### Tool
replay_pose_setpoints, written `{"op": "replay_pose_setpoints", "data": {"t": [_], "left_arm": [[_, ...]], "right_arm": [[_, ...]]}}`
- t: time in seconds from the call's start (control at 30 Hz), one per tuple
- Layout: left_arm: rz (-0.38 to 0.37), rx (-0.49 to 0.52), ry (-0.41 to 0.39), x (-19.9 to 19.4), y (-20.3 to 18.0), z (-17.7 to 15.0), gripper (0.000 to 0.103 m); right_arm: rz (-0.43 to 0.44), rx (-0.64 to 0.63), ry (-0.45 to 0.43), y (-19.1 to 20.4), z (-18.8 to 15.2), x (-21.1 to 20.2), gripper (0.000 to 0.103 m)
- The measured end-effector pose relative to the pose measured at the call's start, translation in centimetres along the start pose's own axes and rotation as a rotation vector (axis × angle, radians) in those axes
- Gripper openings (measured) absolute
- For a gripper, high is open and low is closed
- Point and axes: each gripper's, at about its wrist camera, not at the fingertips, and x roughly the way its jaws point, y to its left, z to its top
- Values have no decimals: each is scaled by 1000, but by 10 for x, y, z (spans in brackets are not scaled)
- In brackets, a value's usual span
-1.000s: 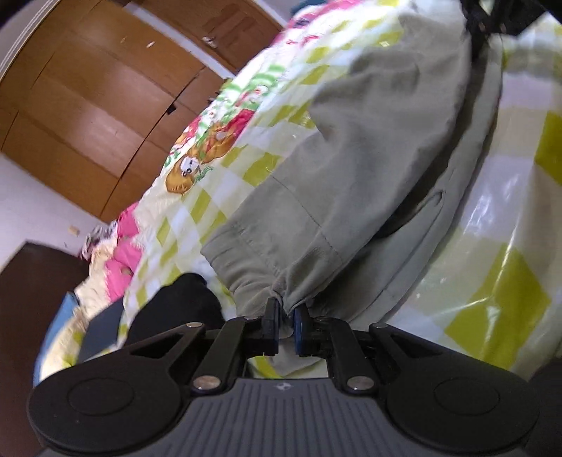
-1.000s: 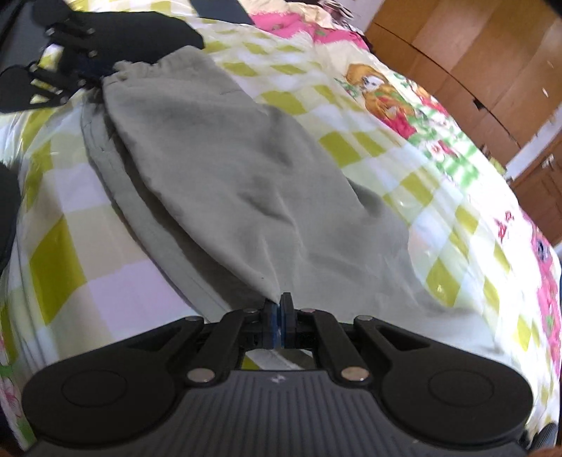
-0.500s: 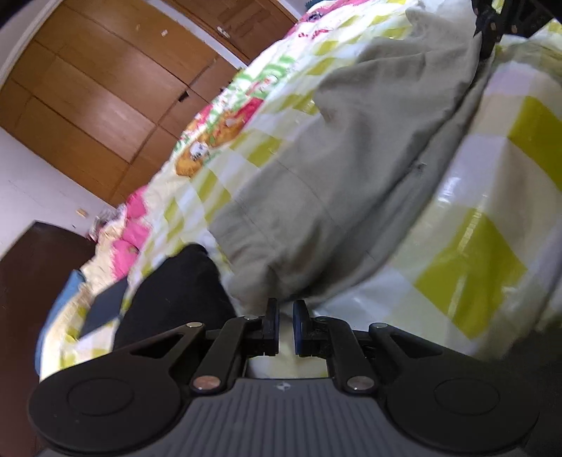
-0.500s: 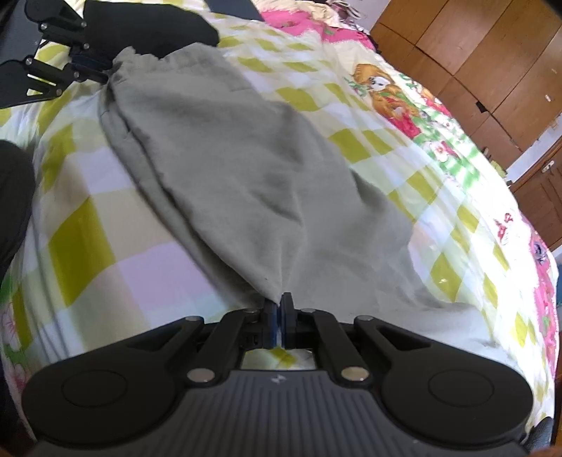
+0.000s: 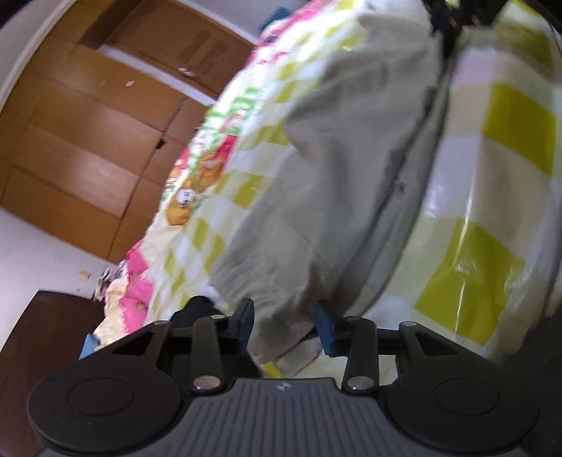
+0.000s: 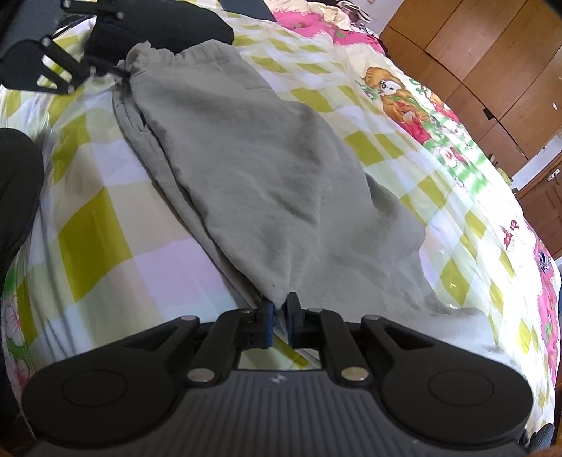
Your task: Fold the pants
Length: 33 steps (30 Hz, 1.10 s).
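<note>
Grey-green pants [image 6: 267,168] lie folded lengthwise on a yellow-checked bedspread [image 6: 116,239], waistband at the far left, legs running toward the right wrist camera. My left gripper [image 5: 283,320] is open, its jaws wide apart around the waistband end of the pants [image 5: 337,197]; it also shows in the right wrist view [image 6: 105,70] at the waistband. My right gripper [image 6: 279,318] has its jaws slightly parted with the leg-end fabric lying between them, so it has let go.
A black garment [image 6: 168,24] lies beyond the waistband. Another dark item [image 6: 14,182] sits at the left edge of the bed. Wooden wardrobe doors [image 5: 80,140] stand past the bed. A dark wooden nightstand [image 5: 38,337] is at the lower left.
Both grippers lowered the pants onto the bed. The left gripper opened wide and released the waistband; the right gripper's jaws parted slightly at the leg end.
</note>
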Motion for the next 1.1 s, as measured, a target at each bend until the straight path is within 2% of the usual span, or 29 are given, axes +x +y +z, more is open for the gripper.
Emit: {"op": "replay_pose_setpoints", "data": {"t": [0.03, 0.1, 0.2, 0.33, 0.4, 0.47, 0.57, 0.63, 0.77, 0.93, 1.03, 1.1], "left_arm": [[-18, 5, 8, 3, -1, 0, 53], [-44, 3, 40, 8, -4, -1, 35], [-80, -40, 78, 4, -4, -5, 26], [-65, -34, 95, -3, -12, -9, 27], [-69, -62, 97, -8, -9, -9, 30], [-64, -87, 95, -16, -3, -5, 31], [-39, -94, 79, -25, 6, 7, 31], [-39, -111, 52, -31, 10, 21, 31], [-59, -137, -30, -31, 11, 61, 31], [-155, -123, -139, -12, -11, 116, 32], [-226, -89, -179, 2, -32, 145, 32], [-264, -71, -192, 11, -41, 160, 32]], "right_arm": [[4, 2, 3, -1, 0, 1, 9], [14, 7, 17, -1, 1, 2, 8], [41, 49, 26, -5, 1, -1, 8], [32, 69, 20, -4, -4, -4, 9], [35, 112, 11, -10, -7, -11, 12], [21, 166, -13, -22, -13, -24, 20], [-12, 262, -37, -45, -27, -43, 22], [-42, 352, -37, -67, -40, -51, 23], [-113, 593, -24, -119, -77, -54, 33], [-216, 942, -15, -187, -143, -54, 33], [-232, 1180, -64, -223, -184, -59, 33], [-226, 1293, -103, -243, -203, -56, 35]]}}
